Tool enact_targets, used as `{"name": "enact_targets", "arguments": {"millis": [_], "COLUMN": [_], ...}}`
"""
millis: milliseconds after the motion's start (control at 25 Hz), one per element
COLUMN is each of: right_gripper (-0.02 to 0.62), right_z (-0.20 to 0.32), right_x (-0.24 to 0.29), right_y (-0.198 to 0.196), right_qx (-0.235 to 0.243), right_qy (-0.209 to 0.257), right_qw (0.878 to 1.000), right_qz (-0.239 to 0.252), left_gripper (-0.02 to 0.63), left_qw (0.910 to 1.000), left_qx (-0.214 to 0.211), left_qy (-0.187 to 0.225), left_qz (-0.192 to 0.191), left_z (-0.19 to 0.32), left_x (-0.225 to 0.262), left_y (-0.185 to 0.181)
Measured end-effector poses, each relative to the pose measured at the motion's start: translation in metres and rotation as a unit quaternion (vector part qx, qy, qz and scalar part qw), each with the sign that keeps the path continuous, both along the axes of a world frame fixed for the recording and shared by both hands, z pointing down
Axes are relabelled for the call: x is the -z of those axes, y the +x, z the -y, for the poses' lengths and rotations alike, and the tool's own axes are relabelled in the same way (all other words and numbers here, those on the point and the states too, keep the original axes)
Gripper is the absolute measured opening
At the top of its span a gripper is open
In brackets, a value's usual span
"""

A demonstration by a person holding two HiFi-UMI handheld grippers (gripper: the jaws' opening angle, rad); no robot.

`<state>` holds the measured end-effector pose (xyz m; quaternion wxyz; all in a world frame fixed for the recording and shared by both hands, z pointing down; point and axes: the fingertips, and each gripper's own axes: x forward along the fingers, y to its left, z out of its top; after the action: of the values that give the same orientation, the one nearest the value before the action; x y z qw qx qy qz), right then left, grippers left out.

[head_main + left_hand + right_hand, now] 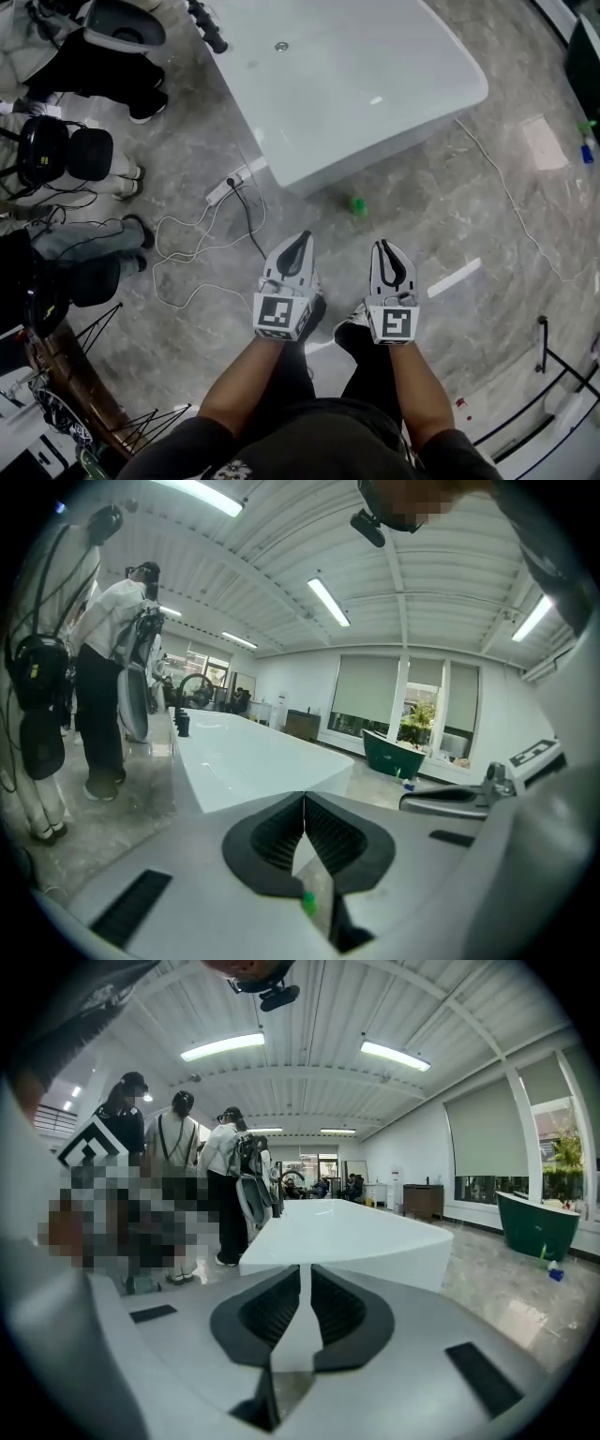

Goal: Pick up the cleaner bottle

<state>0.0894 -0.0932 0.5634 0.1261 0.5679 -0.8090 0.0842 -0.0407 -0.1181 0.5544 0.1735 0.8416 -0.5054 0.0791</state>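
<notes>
Cleaner bottle [357, 204] sits on grey floor [441, 211] beside white tub [356, 84]; left tool [301, 238], right tool [383, 247] closed, empty.

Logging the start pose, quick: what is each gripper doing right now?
Left gripper: closed, holding nothing.
Right gripper: closed, holding nothing.

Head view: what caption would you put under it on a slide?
Left tongs and right tongs, both shut, held above a grey floor beside a white bathtub.
</notes>
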Motion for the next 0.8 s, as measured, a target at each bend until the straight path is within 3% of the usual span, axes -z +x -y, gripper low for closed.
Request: {"name": "enact_targets", "arguments": {"millis": [80,200,440,800], "right_gripper": [0.027,0.128,0.171,0.27], "right_z": [0.002,0.002,0.007,0.034], "right_x": [-0.043,-0.111,-0.235,-0.415], "right_y": [0.005,0.012,0.026,0.039], "right_qx": [0.001,0.01,0.02,0.028], "right_qy": [-0.004,-0.015,-0.039,-0.051], "right_qw": [1.0,1.0,0.999,0.998], "right_qz": [0.004,0.009,-0.001,0.002], "left_gripper": [0.006,0.008,0.008,0.008], "left_qw": [1.0,0.9996,0.9991,0.9975], "left_qx": [0.007,0.021,0.034,0.039], "left_qy": [0.001,0.003,0.016,0.053], "left_qz": [0.003,0.018,0.02,0.027], "left_z": [0.003,0.008,0.021,0.035], "left_x": [-0.039,-0.099,-0.191,-0.291], "left_y": [0.005,0.011,0.018,0.03]}}
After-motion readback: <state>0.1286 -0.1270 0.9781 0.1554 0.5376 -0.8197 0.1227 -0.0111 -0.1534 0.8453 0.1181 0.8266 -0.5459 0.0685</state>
